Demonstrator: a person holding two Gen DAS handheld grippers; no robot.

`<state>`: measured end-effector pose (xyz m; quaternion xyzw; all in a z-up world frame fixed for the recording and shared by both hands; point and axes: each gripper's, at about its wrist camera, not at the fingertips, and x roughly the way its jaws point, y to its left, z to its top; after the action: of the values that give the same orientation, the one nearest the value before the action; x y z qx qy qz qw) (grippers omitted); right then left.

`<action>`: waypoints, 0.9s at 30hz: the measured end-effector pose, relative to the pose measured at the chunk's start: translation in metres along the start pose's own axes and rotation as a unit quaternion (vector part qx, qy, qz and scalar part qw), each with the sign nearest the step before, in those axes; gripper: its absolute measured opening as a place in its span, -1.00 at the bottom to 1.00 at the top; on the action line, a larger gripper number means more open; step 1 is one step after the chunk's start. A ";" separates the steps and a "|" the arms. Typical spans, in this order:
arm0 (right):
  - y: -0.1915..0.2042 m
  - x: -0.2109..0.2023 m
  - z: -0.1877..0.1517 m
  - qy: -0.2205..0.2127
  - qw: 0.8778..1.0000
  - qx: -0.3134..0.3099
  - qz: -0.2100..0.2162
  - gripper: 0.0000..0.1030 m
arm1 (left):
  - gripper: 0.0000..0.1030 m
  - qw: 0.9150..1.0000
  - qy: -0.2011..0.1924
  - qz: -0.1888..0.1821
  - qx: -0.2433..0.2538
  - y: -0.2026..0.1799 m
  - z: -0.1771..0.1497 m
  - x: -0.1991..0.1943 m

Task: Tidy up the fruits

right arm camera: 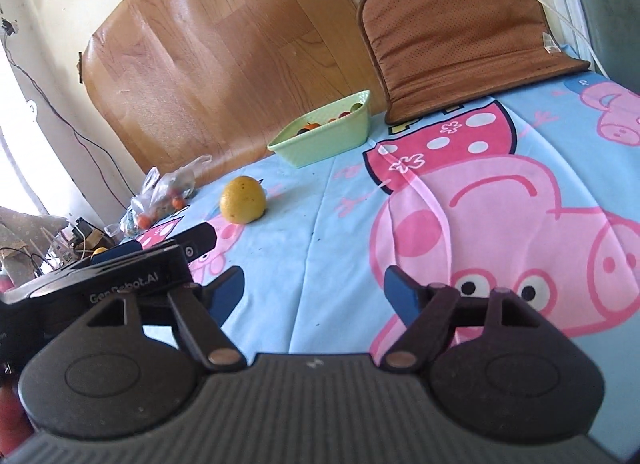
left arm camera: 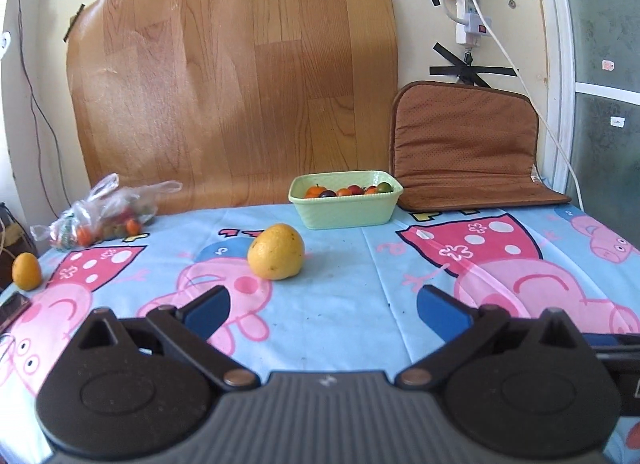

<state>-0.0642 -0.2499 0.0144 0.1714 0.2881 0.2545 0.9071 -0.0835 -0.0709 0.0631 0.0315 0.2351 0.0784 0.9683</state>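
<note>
A large yellow-orange citrus fruit (left arm camera: 275, 252) lies on the cartoon tablecloth, just ahead and left of my open, empty left gripper (left arm camera: 322, 308). It also shows in the right wrist view (right arm camera: 243, 200). A pale green basket (left arm camera: 346, 208) holding several small fruits stands behind it near the wall, and shows in the right wrist view (right arm camera: 324, 139) too. A smaller orange fruit (left arm camera: 26, 271) sits at the table's left edge. A clear plastic bag (left arm camera: 100, 215) with small fruits lies at the back left. My right gripper (right arm camera: 314, 292) is open and empty, low over the cloth, with the left gripper's body (right arm camera: 120, 276) beside it.
A brown padded cushion (left arm camera: 464, 147) leans against the wall at the back right. A wood-pattern sheet (left arm camera: 240, 83) is taped to the wall. A white cable (left arm camera: 520, 75) hangs from a power strip. Clutter (right arm camera: 60, 240) sits beyond the table's left edge.
</note>
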 end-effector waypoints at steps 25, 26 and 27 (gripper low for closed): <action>0.002 -0.021 -0.014 -0.028 1.000 -0.008 -0.009 0.77 | 1.00 0.998 -0.028 0.051 0.025 -0.015 -0.004 -0.035; 0.002 -0.020 -0.014 -0.029 1.000 -0.008 -0.010 0.77 | 1.00 0.998 -0.023 0.047 0.021 -0.013 -0.005 -0.035; 0.002 -0.020 -0.015 -0.030 0.999 -0.008 -0.011 0.77 | 1.00 0.999 -0.019 0.046 0.018 -0.012 -0.006 -0.034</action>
<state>-0.0879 -0.2572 0.0121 0.1686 0.2608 0.2411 0.9195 -0.1142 -0.0884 0.0715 0.0615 0.2169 0.1177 0.9671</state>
